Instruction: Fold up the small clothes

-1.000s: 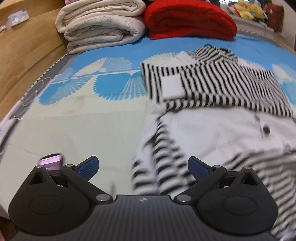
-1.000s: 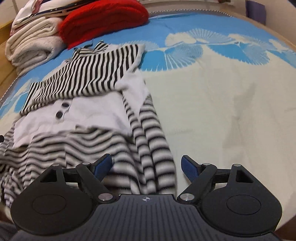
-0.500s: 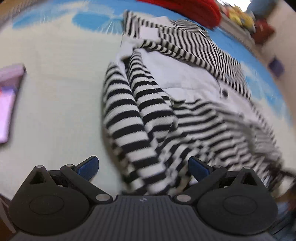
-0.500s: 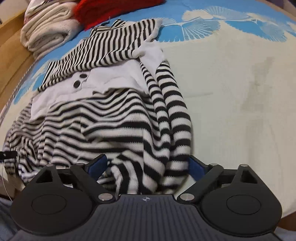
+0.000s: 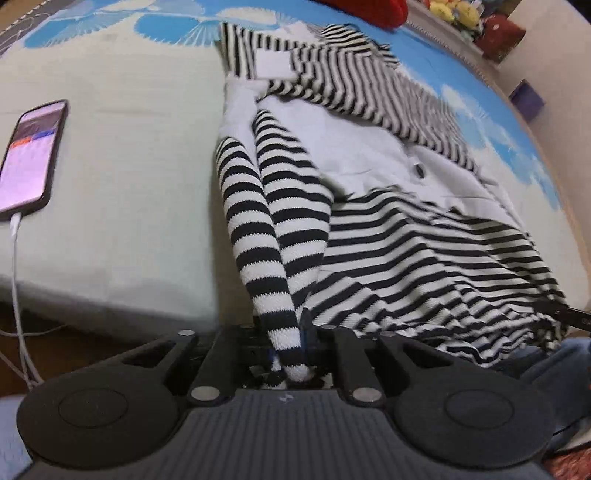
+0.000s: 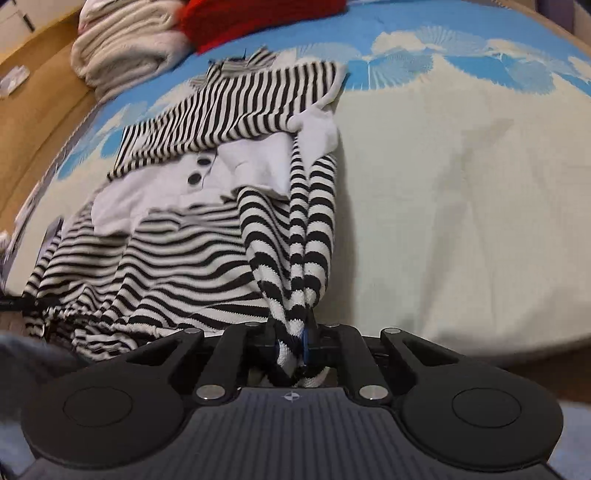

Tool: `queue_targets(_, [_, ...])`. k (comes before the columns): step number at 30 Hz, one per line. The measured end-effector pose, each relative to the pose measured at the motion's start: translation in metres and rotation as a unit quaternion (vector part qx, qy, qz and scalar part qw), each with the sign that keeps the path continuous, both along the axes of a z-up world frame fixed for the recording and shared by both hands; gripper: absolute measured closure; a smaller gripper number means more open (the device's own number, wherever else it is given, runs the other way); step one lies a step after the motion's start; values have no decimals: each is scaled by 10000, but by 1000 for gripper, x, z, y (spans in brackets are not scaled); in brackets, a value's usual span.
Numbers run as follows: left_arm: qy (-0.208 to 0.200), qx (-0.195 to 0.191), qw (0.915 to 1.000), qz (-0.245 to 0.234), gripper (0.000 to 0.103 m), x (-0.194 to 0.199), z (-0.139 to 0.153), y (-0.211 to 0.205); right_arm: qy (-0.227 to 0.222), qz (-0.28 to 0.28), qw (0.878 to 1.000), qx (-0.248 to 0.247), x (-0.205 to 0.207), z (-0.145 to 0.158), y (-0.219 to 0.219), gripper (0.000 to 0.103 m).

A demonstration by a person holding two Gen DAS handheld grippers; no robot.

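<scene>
A: Both grippers have come in to the near edge of the bed (image 5: 110,229) since a sec ago, and their fingers have just been closing, each w/ striped knit between them.

B: Left gripper (image 5: 286,343) now?

A: Fingers drawn narrow, pinched on the cuff end of the striped sleeve (image 5: 255,206) of the striped garment (image 5: 424,240). Cuff pokes out past the pads toward the camera. That sleeve runs up along the garment's left edge in the left wrist view.

B: Right gripper (image 6: 295,343)?

A: Same deal. Fingers narrow, clamped on a bunch of striped fabric (image 6: 295,280): looks like the other sleeve plus some hem, can't split them for sure. Blue pad shows just beside the knit.

B: Where's the garment?

A: Spread on the bed, hem at the near edge, neck end toward the far side. White panel w/ dark buttons (image 6: 194,179) across the middle, narrower stripes above it. Hem bunched and slightly blurred betw. the two grips.

B: Anything else?

A: Phone (image 5: 31,155), screen lit, on the bed well left of the garment, white cable (image 5: 16,280) hanging off the edge. Folded cream blanket (image 6: 125,48) and red blanket (image 6: 258,18) at the far end, touching each other. Bedsheet pale w/ blue fan print.
</scene>
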State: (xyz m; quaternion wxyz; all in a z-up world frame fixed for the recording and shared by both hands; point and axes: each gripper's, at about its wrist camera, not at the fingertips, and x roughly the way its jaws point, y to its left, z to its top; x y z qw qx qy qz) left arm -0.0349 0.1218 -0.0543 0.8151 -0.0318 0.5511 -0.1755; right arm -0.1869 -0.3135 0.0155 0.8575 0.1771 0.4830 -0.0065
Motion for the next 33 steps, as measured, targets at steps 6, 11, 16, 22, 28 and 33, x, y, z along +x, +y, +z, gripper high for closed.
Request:
queue_targets(6, [-957,-53,9917,862,10,13,44,23,-222,-505,9985,-9,2,29,-27,47])
queue_targets(11, [-2136,-411,9674,1295,1,88,131,10,-1268,-431,9910,31,75,131,-57,42])
queue_targets(16, [-2595,-762,9539,1302,0,224,181,-46,-1906,-453,9803,250,243,190,-62,31])
queue_targets(22, [-1453,-842,9747,1476,0,417,101,-126,-1318,-631,9878,541,467,122,-37,19])
queue_targets(28, [-678,-576,9863,1393,1,510,-11,-176,-474,-119,9987,-176,580,17,8,19])
queue_targets(33, [-820,-614,9928,620,35,507,-43,-201,-217,618,9978,-85,596,-24,34,87])
